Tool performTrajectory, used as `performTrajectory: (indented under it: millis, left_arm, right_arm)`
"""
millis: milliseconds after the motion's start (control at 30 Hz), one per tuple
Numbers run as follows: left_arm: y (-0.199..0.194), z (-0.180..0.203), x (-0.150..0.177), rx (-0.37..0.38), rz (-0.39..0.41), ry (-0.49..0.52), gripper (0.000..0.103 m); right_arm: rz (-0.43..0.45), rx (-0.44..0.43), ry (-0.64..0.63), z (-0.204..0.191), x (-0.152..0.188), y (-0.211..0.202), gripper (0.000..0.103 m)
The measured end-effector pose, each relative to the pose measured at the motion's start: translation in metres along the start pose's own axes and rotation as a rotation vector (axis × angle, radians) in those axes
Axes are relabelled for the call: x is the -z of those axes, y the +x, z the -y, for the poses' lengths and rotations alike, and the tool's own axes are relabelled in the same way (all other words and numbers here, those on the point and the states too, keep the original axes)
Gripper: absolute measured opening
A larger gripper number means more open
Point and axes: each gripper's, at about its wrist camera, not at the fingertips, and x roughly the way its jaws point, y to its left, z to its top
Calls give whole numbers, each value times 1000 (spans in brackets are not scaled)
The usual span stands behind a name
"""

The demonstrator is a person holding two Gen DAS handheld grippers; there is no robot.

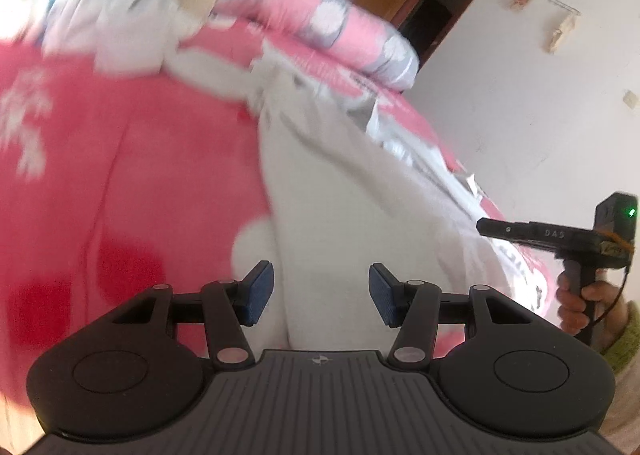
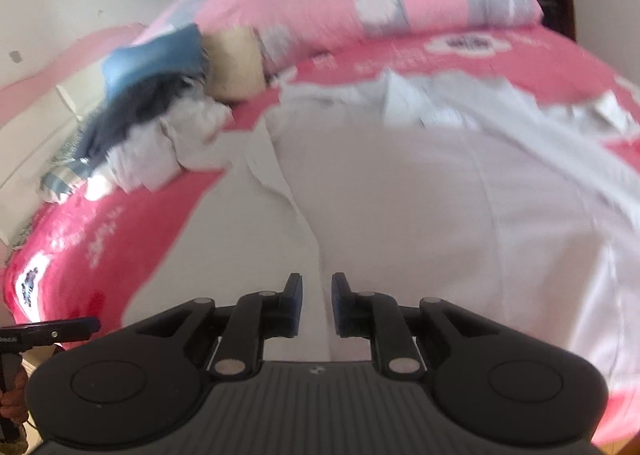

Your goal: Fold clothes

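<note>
While shirt [image 2: 400, 195] lies flat, both hand-held grippers hover w/ gaps.

Clothes heap [image 2: 160, 135] beside white shirt [image 2: 400, 183]

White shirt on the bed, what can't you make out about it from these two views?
- White shirt: its near hem is hidden behind the right gripper body in the right wrist view.
- Collar area: motion blur hides details such as buttons.
- Left wrist view: the shirt is blurred, its near edge hidden by the left gripper.
- Clothes pile: blurred, single garments unclear.
</note>
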Motion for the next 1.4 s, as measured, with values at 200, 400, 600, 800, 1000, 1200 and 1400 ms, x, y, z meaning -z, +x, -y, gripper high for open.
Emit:
performTrajectory:
  millis: [200, 400, 600, 800, 1000, 1200, 1400]
  left_arm:
    - [42, 9, -62, -34, 86, 50, 52]
    - [103, 19, -118, -91, 141, 126, 52]
    - [172, 12, -116, -69, 52, 172, 52]
    - [194, -2, -86, -34, 13, 134, 52]
    - [197, -16, -81, 19, 12, 71, 52]
    - [199, -21, -80, 39, 18, 67, 52]
    - [200, -21, -79, 51, 26, 58, 52]
  right_arm:
    - [17, -52, -101, -27, -69, 19, 17]
    - [25, -105, -192, -53, -140, 41, 17]
    - [-125, -113, -79, -45, -223, 143, 17]
    - [-187, -73, -162, -66, -238, 243, 37]
    - [-227, -17, -246, -88, -237, 330, 38]
    - [-281, 49, -199, -81, -238, 386, 42]
    - [-327, 71, -158, -78, -244, 403, 50]
